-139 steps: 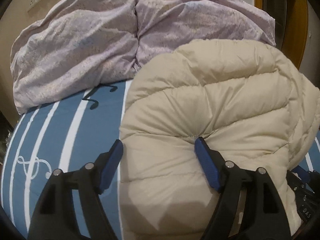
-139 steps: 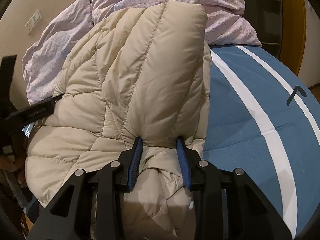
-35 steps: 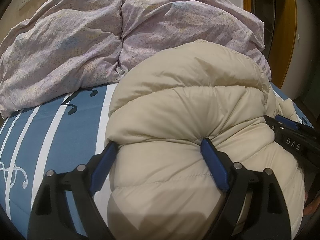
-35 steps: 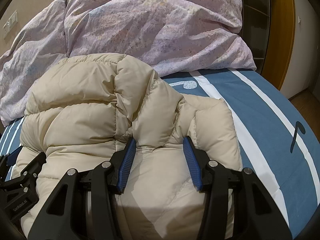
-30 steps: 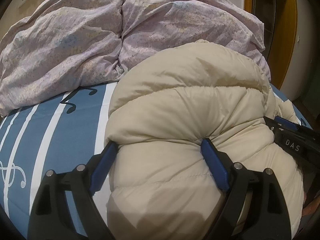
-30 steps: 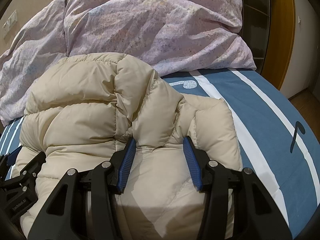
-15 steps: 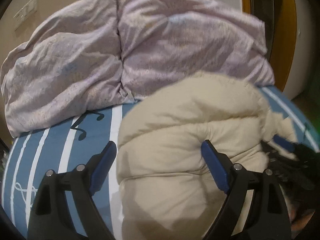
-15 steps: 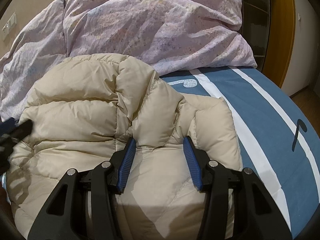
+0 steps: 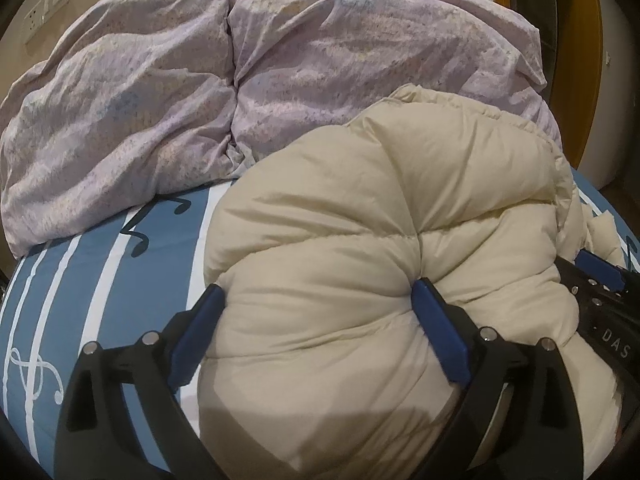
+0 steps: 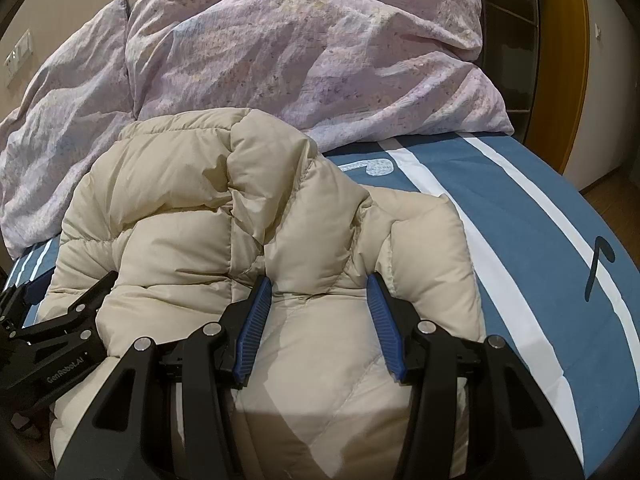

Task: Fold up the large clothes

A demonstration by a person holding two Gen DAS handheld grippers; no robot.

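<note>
A cream quilted down jacket (image 9: 380,240) lies bunched on the blue striped bed. My left gripper (image 9: 320,320) is wide around its left side, its blue pads pressing into a thick roll of padding. My right gripper (image 10: 318,312) grips a fold of the same jacket (image 10: 200,208) on its right side, jaws partly closed on the padding. Each gripper shows at the edge of the other's view: the right gripper (image 9: 600,300) at the far right of the left wrist view, the left gripper (image 10: 60,340) at the lower left of the right wrist view.
A rumpled lilac duvet (image 9: 240,80) is heaped at the head of the bed, just behind the jacket; it also fills the top of the right wrist view (image 10: 320,60). The blue sheet (image 10: 540,220) with white stripes and music notes stretches to the right. A wooden door frame (image 10: 568,60) stands far right.
The left gripper dipped back and then returned with the jacket's left side, which now sits a little higher and fuller. The right gripper has hardly moved.
</note>
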